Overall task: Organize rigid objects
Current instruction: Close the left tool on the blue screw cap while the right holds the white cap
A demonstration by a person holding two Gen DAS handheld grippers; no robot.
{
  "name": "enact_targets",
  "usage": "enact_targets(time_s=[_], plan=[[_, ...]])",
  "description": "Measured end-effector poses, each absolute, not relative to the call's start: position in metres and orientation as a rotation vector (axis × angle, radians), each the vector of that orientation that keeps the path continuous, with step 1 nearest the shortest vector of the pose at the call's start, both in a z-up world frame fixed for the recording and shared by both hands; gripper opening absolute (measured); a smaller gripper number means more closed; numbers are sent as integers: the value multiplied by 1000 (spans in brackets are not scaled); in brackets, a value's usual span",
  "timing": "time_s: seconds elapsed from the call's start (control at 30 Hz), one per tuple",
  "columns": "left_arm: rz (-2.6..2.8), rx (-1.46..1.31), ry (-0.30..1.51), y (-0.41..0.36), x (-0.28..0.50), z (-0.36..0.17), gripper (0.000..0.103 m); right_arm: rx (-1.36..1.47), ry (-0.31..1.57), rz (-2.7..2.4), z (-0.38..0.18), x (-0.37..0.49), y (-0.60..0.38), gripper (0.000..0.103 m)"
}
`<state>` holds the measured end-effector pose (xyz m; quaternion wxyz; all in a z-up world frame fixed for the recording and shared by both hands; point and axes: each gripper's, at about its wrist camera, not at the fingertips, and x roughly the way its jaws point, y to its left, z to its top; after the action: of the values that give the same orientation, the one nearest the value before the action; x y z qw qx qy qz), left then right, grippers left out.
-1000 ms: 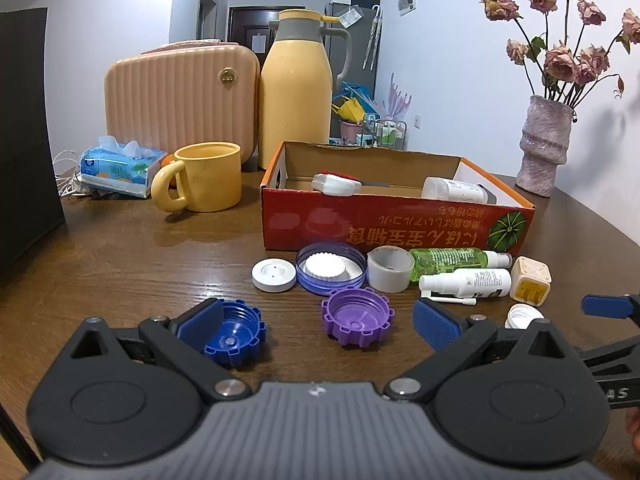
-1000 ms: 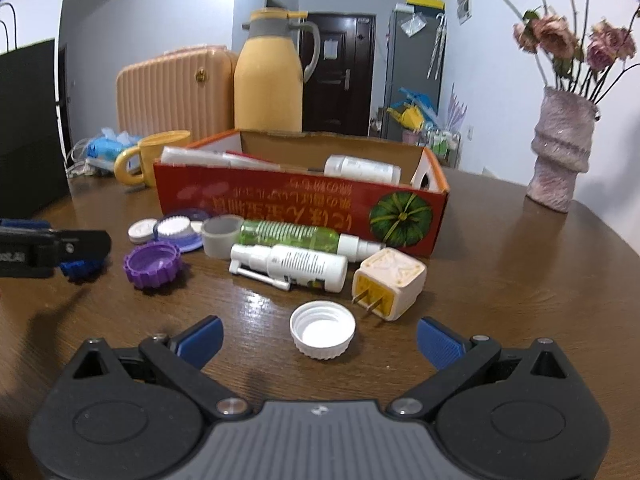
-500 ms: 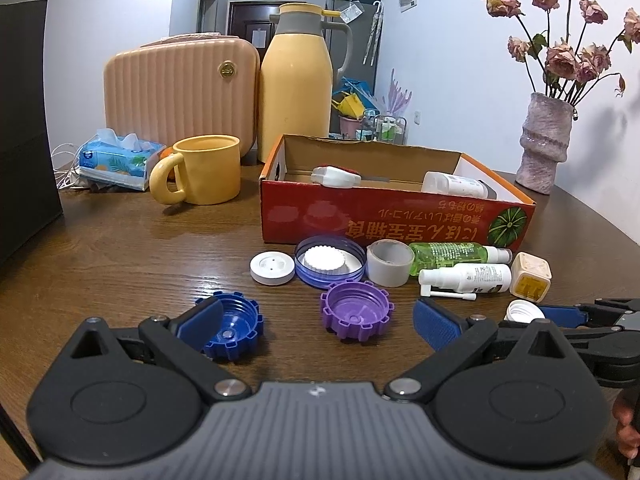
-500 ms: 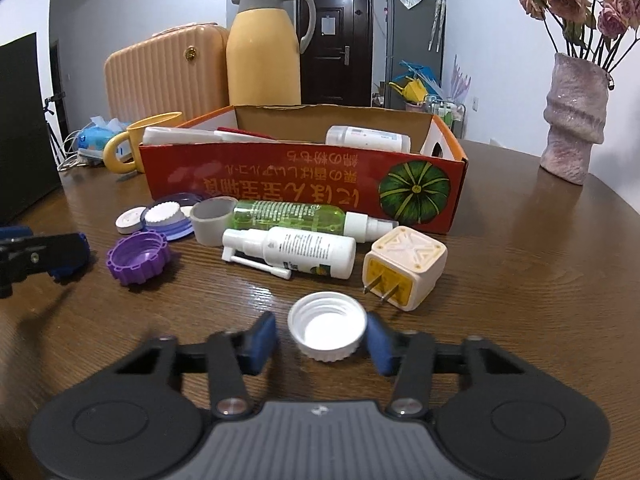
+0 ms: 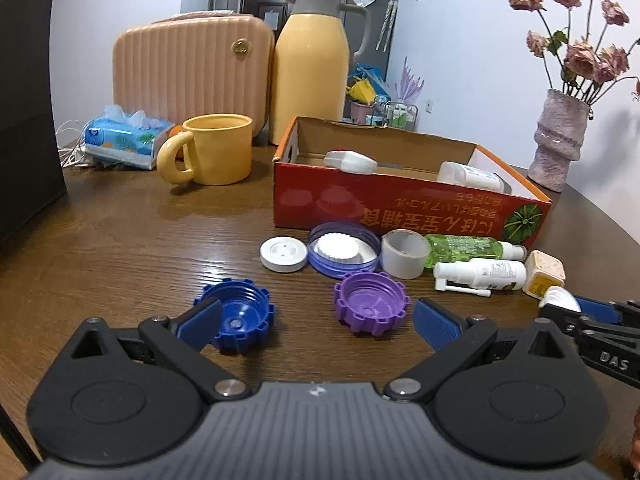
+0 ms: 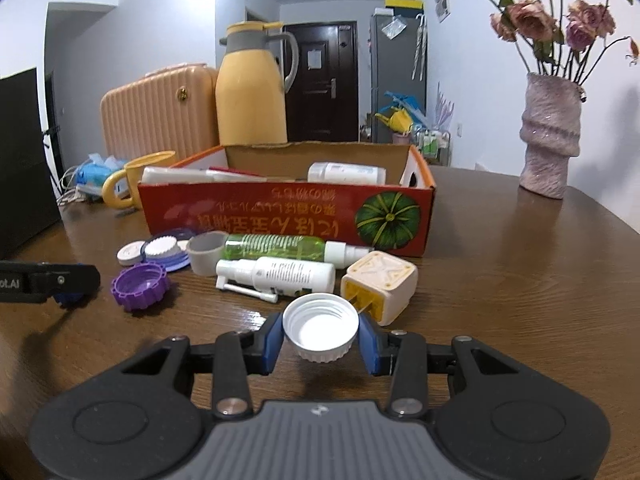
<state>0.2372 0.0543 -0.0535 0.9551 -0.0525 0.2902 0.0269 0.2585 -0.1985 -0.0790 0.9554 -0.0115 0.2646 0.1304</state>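
Observation:
My right gripper (image 6: 320,338) is shut on a white screw cap (image 6: 320,332) and holds it just above the table, in front of the cream plug adapter (image 6: 380,286). My left gripper (image 5: 318,320) is open and empty; the blue cap (image 5: 236,316) sits by its left finger and the purple cap (image 5: 370,302) lies between the fingers, farther out. Behind lie a white spray bottle (image 6: 280,274), a green bottle (image 6: 280,248), a grey ring cap (image 6: 206,252), a blue lid (image 5: 344,248) and a white disc (image 5: 283,255). The red cardboard box (image 6: 288,216) holds bottles.
A yellow mug (image 5: 216,148), a tissue pack (image 5: 124,140), a yellow thermos (image 5: 312,68) and a peach case (image 5: 188,72) stand behind at the left. A pink vase (image 6: 550,136) with dried flowers stands at the right. A black object (image 5: 24,100) stands at the far left.
My right gripper has closed on the white cap and lifted it slightly off the table. The left gripper has stayed open and barely moved.

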Motion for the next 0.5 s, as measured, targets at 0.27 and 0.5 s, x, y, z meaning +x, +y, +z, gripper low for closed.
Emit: enact_targets(time_s=[0.27, 0.5], plan=[[127, -75, 600, 74, 241, -51, 103, -1, 483, 246, -75, 251, -208, 39], [155, -36, 634, 84, 248, -55, 103, 25, 444, 232, -73, 244, -218, 39]])
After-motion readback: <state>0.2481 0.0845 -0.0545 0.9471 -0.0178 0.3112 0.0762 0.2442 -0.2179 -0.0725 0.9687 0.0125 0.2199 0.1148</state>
